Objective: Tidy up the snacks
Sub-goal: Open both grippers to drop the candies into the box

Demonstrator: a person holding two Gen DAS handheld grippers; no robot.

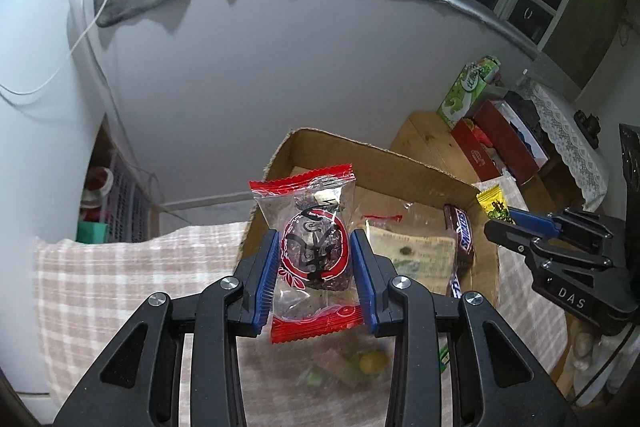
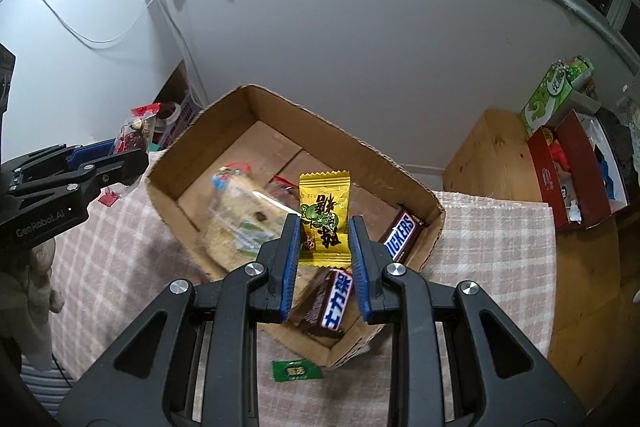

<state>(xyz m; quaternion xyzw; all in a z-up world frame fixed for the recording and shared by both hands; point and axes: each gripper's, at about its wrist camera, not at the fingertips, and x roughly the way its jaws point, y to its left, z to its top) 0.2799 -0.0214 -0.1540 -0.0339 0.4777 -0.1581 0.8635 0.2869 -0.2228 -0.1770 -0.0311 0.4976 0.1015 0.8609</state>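
Left wrist view shows the red-ended clear snack packet clamped upright between the blue pads of the left gripper, held above the checked cloth just outside the near left wall of the cardboard box. In the right wrist view the right gripper is closed on a yellow sachet, which hangs over the box's near right corner. Already lying in the box are two Snickers bars along the right wall and a large pale packet, blurred, on the floor of it. A green sachet lies on the cloth just outside the near wall, and more sweets show, blurred, below the left gripper.

As I judge it, both packets are slick film gripped only at their middles, so either could twist or slide out. Released now, the red one would likely land on the cloth, short of the box.
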